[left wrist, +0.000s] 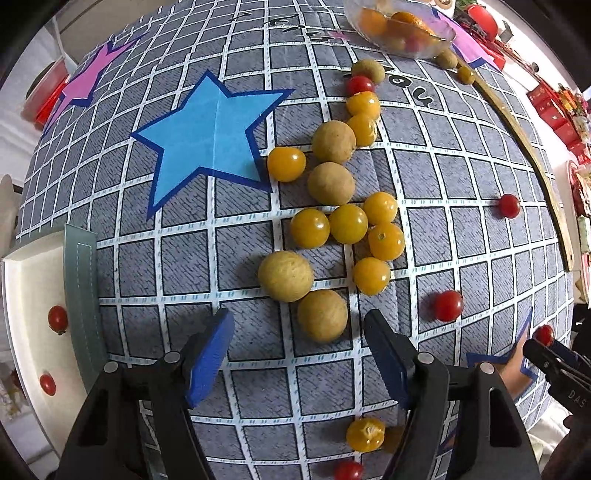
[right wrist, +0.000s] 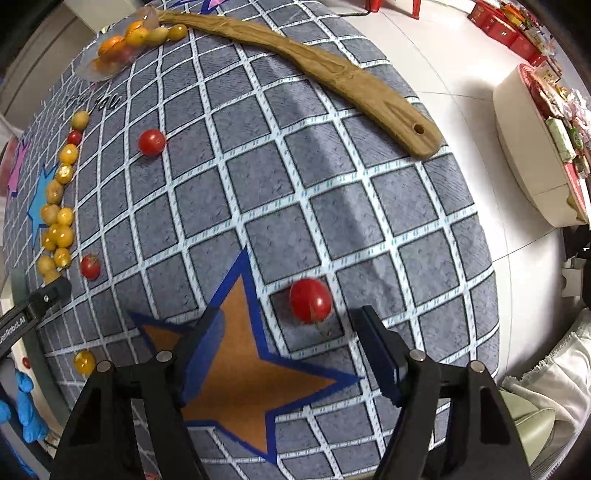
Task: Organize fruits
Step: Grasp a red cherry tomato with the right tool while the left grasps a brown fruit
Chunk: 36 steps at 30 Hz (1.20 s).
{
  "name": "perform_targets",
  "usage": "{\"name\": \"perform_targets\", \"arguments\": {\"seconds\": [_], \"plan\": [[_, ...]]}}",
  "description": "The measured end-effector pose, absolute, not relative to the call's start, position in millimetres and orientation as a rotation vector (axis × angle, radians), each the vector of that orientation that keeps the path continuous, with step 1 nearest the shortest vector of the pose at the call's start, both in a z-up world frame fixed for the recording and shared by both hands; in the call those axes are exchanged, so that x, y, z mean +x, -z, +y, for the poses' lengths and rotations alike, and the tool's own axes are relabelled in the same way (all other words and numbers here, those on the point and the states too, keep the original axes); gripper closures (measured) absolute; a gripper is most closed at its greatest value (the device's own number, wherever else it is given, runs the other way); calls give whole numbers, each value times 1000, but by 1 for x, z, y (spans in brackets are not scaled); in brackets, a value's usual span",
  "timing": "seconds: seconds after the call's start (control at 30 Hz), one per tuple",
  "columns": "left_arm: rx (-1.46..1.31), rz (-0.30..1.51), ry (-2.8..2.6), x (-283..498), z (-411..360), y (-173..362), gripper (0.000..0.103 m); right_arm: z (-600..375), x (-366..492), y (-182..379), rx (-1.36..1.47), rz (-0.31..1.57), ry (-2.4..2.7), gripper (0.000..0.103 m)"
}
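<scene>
Yellow cherry tomatoes (left wrist: 347, 223) and tan round fruits (left wrist: 285, 276) lie in a cluster on the grey checked cloth (left wrist: 184, 258). My left gripper (left wrist: 297, 325) is open just above the cloth, with a tan fruit (left wrist: 322, 315) between its fingertips. Red cherry tomatoes (left wrist: 447, 305) are scattered to the right. My right gripper (right wrist: 288, 328) is open, with a red cherry tomato (right wrist: 309, 301) just ahead of its fingertips. The left gripper shows at the right wrist view's left edge (right wrist: 40, 299).
A white tray (left wrist: 33, 295) with two red tomatoes sits at the cloth's left edge. A clear bowl (left wrist: 399, 26) of fruit stands at the far side. A brown wooden strip (right wrist: 325, 77) lies along the cloth's edge. White floor and boxes lie beyond.
</scene>
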<state>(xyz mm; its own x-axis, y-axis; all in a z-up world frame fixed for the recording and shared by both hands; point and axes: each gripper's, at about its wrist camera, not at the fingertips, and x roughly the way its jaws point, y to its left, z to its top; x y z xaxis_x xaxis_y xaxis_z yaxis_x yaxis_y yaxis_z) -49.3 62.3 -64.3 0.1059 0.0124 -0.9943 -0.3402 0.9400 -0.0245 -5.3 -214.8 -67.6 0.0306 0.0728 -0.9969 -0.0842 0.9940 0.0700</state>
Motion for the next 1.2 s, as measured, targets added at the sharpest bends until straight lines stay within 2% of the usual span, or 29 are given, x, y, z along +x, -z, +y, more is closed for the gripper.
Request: {"name": "perform_targets", "arguments": {"seconds": [0.03,0.1,0.13,0.2,0.27,0.33,0.37,0.67,1.2], "plan": [[-275,1448,-268,-48,61,66,32,-220,2,71,-15,1528,-124,28],[-262,1442,-276,-45,57,68,33,-217,7,74,-38,1520,-119,35],[-260,1437,-275,-42,53,70,37,-214,10,73,-49,1516,-115,42],[-250,1428,-271,-37,48,70,47,-206,13,72,-65,1515,-113,53],[-246,1425,-268,-27,42,70,62,-196,13,70,-90,1516,-101,64],[-238,1422,-259,-21,37,70,72,-197,13,70,-92,1514,-97,80],[-233,1421,-249,-20,37,68,76,-196,6,69,-80,1516,-100,81],[-279,1399,-169,-36,49,50,76,-227,-25,51,81,1527,-186,81],[-334,1342,-237,-103,110,22,76,-137,-42,13,26,1494,-340,81]]}}
